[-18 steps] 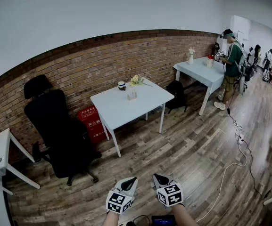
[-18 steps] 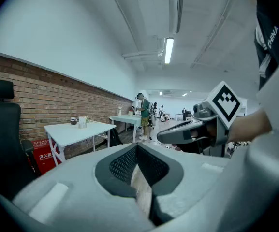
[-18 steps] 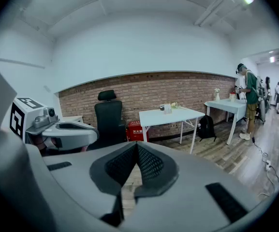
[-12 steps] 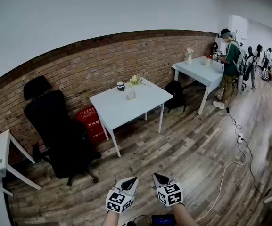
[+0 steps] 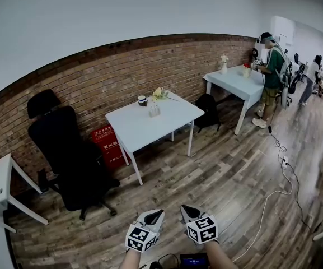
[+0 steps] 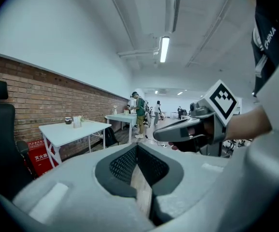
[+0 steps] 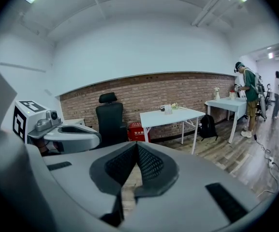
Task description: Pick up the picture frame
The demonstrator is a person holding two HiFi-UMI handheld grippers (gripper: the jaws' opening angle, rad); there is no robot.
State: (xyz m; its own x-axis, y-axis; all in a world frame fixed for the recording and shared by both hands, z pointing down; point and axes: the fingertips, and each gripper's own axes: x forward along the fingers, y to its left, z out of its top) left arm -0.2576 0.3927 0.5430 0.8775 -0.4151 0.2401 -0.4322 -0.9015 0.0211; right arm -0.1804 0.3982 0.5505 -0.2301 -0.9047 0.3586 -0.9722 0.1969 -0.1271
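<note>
Down at the bottom edge of the head view, my left claw and my right claw sit side by side over the wood floor, both pinched together with nothing in them, and my arms are cut off there. Far ahead on the white table by the brick wall, a small pale thing stands beside flowers and a dark cup; it may be the picture frame, but it is too tiny and fuzzy for me to tell.

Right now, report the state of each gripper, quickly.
Left gripper: closed, fingers together, holding nothing.
Right gripper: closed, fingers together, holding nothing.
</note>
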